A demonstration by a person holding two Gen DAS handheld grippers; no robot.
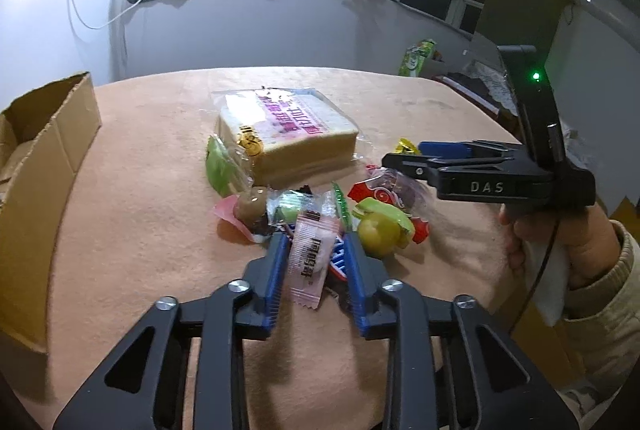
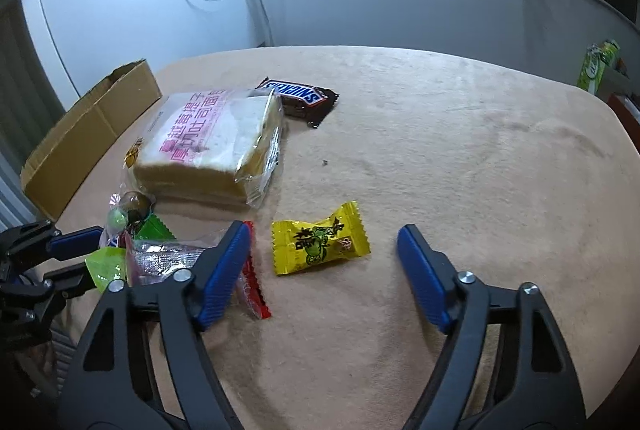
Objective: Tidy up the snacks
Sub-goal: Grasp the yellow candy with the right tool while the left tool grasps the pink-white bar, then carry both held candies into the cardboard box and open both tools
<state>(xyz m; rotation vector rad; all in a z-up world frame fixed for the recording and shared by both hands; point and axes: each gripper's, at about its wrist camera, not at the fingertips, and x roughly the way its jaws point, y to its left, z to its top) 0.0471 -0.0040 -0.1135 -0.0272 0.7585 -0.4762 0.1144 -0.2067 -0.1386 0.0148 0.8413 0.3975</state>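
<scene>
Fingers, left pair [image 1: 316, 254]: drawn in on a pale pink sachet [image 1: 310, 262], blue pads flanking it on both sides, the wrapper standing between them at the near edge of the snack heap; I read this as a grip just made, though whether the pads bite the sweet inside or only its film I cannot tell. Cardboard box [image 1: 48, 166]: open, at the far left of the worktop [image 1: 152, 198], well apart from the heap; I judge it the likely destination. Heap, left to right: green packet [image 1: 218, 166] leaning against the wrapped loaf of sliced bread [image 1: 288, 134]; brown round sweet [image 1: 250, 208]; clear-wrapped green sweet [image 1: 294, 206]; yellow-green sweet [image 1: 380, 230]; red-and-white wrapper [image 1: 380, 192]. To do this lift well, I should raise the sachet straight up first, since its neighbours touch or overlap it and a sideways drag would scatter them; then carry it left, low and steady, and let go only over the box. Fingers, right pair [image 2: 320, 270]: spread wide, nothing clamped, a yellow sweet [image 2: 320, 242] lying flat on the worktop between them, touching neither pad. Centre it, press down lightly, close across its padded middle rather than the crimped ends. Chocolate bar [image 2: 298, 96]: behind the loaf, untouched.
</scene>
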